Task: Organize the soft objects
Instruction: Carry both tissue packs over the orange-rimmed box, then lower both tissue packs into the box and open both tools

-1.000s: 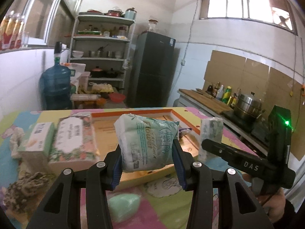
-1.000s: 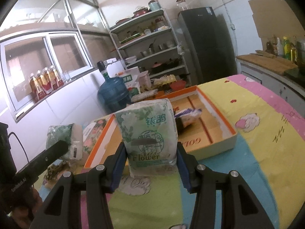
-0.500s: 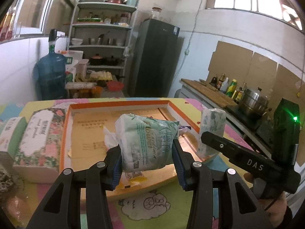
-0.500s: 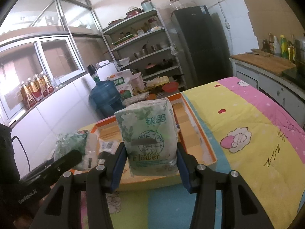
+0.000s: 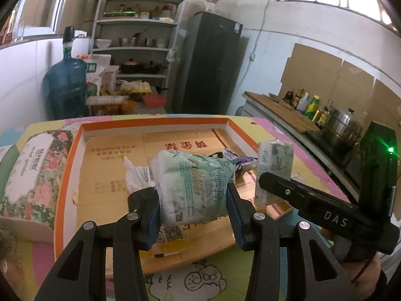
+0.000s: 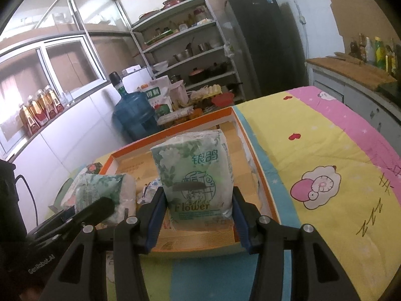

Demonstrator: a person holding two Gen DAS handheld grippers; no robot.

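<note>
My left gripper [image 5: 193, 215] is shut on a green-and-white tissue pack [image 5: 193, 188], held tilted over the near part of the orange-rimmed cardboard tray [image 5: 155, 123]. My right gripper [image 6: 198, 215] is shut on a second tissue pack [image 6: 196, 175], held upright over the tray's near right corner [image 6: 253, 148]. In the left wrist view the right gripper [image 5: 275, 185] and its pack [image 5: 274, 165] show on the right. In the right wrist view the left pack [image 6: 105, 193] shows at the left. White and purple packets [image 5: 136, 173] lie in the tray.
A floral tissue box [image 5: 32, 175] lies left of the tray on the cartoon-print cloth [image 6: 325, 155]. Behind the table stand a blue water jug [image 5: 66, 85], shelves [image 5: 135, 47] and a dark fridge [image 5: 210, 62]. A counter with bottles and a pot [image 5: 340, 125] runs along the right.
Both grippers have moved forward with their packs, from in front of the tray to over its near part. The tray looks closer and larger in both views.
</note>
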